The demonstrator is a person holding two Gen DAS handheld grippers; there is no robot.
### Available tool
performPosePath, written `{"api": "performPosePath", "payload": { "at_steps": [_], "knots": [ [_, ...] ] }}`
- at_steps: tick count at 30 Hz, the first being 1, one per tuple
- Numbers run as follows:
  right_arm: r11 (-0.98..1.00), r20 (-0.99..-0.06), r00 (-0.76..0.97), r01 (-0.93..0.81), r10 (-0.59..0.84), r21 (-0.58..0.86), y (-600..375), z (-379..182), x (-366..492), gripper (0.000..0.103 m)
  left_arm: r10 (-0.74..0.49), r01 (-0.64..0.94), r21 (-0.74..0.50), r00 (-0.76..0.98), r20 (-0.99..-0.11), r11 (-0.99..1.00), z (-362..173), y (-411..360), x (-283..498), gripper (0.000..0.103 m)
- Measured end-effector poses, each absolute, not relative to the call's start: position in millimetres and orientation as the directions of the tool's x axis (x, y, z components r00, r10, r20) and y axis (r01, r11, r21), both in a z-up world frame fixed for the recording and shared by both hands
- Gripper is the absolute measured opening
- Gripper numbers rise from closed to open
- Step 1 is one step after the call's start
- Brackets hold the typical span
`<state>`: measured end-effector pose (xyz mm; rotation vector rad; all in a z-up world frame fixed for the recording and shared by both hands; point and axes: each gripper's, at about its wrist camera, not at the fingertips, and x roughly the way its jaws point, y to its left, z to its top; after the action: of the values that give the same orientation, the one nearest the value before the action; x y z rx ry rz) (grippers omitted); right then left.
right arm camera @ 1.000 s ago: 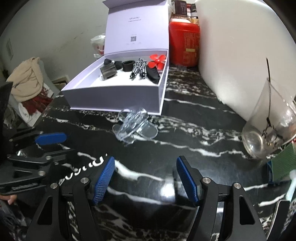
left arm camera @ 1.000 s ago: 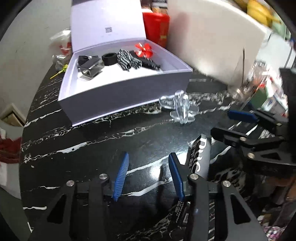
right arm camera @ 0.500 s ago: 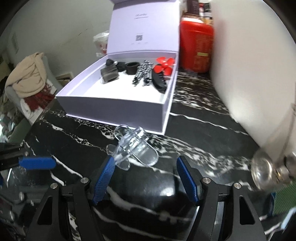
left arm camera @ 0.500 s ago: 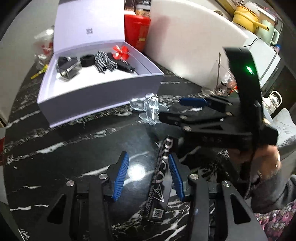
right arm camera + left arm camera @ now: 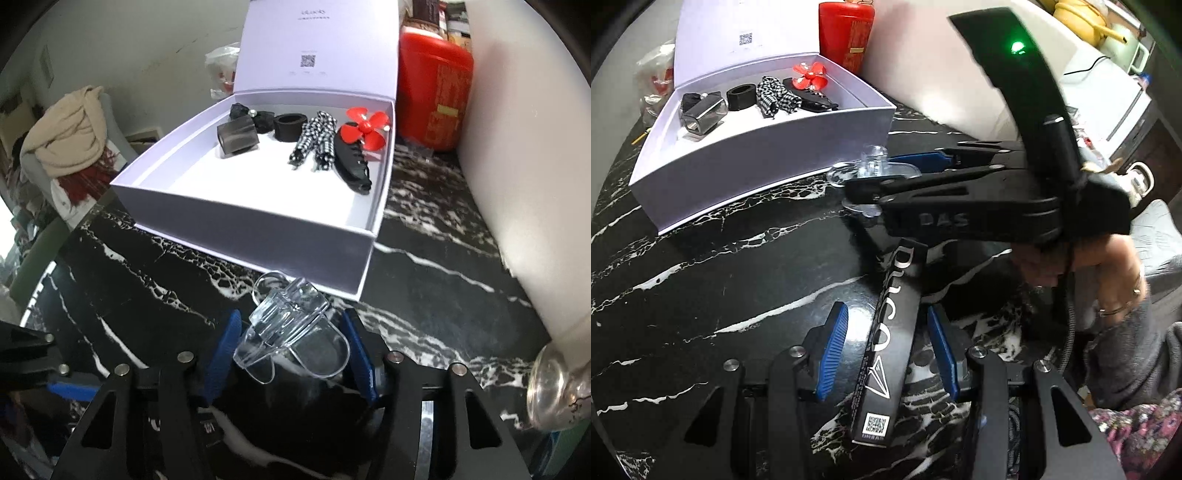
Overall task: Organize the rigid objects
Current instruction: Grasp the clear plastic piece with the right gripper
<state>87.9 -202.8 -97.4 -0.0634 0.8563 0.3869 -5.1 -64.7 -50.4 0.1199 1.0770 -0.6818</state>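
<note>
Clip, clear hard plastic, is lying on the worktop just beside the box's near corner, between the released right hand-held gripper's fingers. Looking light, slippery and brittle; gripping its ribbed middle seems safest. Left hand-held gripper is straddling the carton, unclenched.

Clear plastic clip on marble, just before open box.
</note>
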Motion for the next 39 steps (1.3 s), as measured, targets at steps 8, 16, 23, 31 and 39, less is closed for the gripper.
{"api": "performPosePath", "payload": {
  "at_steps": [8,16,23,31,39],
  "knots": [
    [0.948,-0.748,0.605,-0.299,0.274,0.106,-229,-100,64,0.056,-0.387,0.524,-0.152,0.374,-0.843,0.838,-55,-61,-3,0.03],
    [0.945,-0.746,0.604,-0.311,0.282,0.105,-227,-102,30,0.056,-0.343,0.465,-0.117,0.44,-0.83,0.878,-55,-51,10,0.022],
    [0.927,-0.74,0.599,-0.366,0.306,0.087,-216,-105,1,0.056,-0.302,0.441,-0.072,0.476,-0.826,0.894,-54,-52,21,0.02],
    [0.947,-0.724,0.629,-0.304,0.282,0.105,-221,-108,-8,0.074,-0.343,0.454,-0.115,0.459,-0.82,0.883,-54,-49,9,0.02],
    [0.951,-0.729,0.645,-0.307,0.227,0.025,-206,-111,-11,0.082,-0.306,0.448,-0.068,0.484,-0.82,0.891,-56,-50,1,0.02]
  ]
}}
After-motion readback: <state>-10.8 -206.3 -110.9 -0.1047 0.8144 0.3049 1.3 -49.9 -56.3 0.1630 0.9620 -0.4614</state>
